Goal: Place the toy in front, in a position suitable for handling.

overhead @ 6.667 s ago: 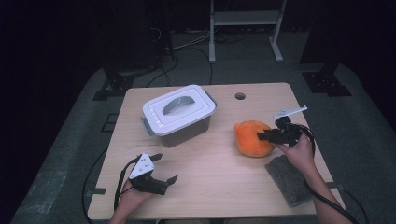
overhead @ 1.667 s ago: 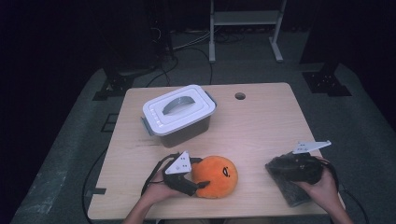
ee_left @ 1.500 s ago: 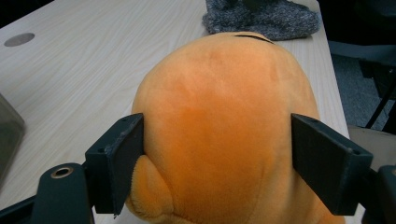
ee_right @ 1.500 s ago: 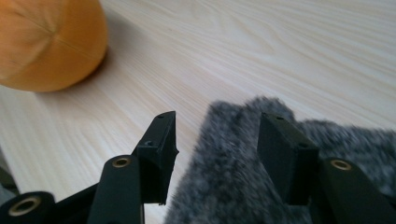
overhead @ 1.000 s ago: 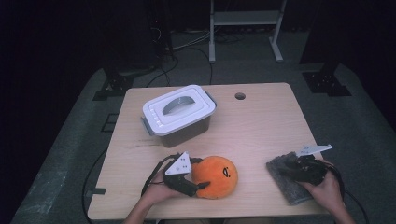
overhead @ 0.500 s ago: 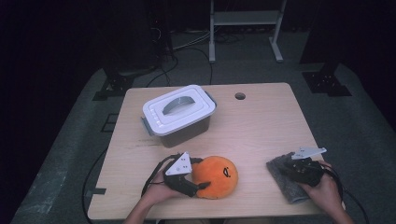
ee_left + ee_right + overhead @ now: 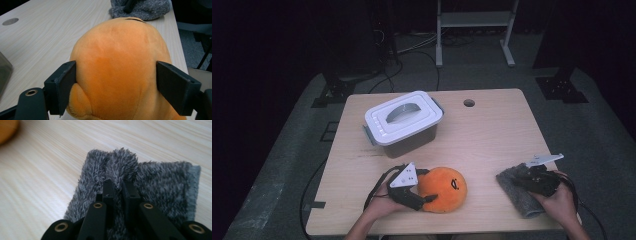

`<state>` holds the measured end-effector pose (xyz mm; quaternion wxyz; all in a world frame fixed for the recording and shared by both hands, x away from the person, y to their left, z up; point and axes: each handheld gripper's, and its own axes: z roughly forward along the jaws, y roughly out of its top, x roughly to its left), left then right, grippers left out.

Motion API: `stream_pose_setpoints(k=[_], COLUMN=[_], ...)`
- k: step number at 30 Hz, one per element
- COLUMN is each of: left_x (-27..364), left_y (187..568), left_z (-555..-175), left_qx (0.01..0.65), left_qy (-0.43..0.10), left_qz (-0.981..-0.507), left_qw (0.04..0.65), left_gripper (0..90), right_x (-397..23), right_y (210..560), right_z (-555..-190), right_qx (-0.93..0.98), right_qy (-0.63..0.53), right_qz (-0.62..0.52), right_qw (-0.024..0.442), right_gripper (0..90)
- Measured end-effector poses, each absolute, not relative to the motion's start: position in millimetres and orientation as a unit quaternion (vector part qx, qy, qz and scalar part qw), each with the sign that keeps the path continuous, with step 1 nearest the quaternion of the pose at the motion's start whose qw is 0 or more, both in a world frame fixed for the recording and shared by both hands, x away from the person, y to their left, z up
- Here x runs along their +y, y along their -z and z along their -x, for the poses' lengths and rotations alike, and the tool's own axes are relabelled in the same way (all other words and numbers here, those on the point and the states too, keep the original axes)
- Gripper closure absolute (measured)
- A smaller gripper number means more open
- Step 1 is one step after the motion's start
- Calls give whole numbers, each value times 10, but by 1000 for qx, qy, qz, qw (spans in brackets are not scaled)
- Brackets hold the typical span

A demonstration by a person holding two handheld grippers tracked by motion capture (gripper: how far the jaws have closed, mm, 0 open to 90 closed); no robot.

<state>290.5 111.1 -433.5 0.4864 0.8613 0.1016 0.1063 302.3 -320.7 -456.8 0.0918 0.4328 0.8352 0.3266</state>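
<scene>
While unlabelled, orange plush (image 7: pixel 443 189), grey cloth (image 7: pixel 518 195)

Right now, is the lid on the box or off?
On. The white lid sits flat across the box on the table; whether its side latches are locked cannot be told.

Overhead forward-down; two close gripper-mounted views

Dim, dark surroundings, evenly lit wooden table (image 7: pixel 492 130), soft faint shadows, slightly blurred close-up foregrounds, no glare
</scene>
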Motion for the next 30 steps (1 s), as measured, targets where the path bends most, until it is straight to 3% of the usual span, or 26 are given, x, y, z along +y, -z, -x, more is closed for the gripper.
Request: stream_pose_setpoints(k=[13,20,30], left_x=[1075,1022,984], left_y=[4330,4309,4309], left_z=[-2914,-2911,-2910], left_qx=[100,94,98], left_qy=[-110,-116,-117], left_qz=[-861,-862,-859], left_qw=[486,484,488], left_gripper=[193,210,211], right_x=[-2974,-2475,-1881], right_y=[4158,3949,3930], right_z=[-2940,-2904,-2958], right_qx=[814,821,845], right_qy=[-445,-489,-481], right_qz=[-371,-295,-235], right_qw=[41,5,-4], right_gripper=[818,817,816])
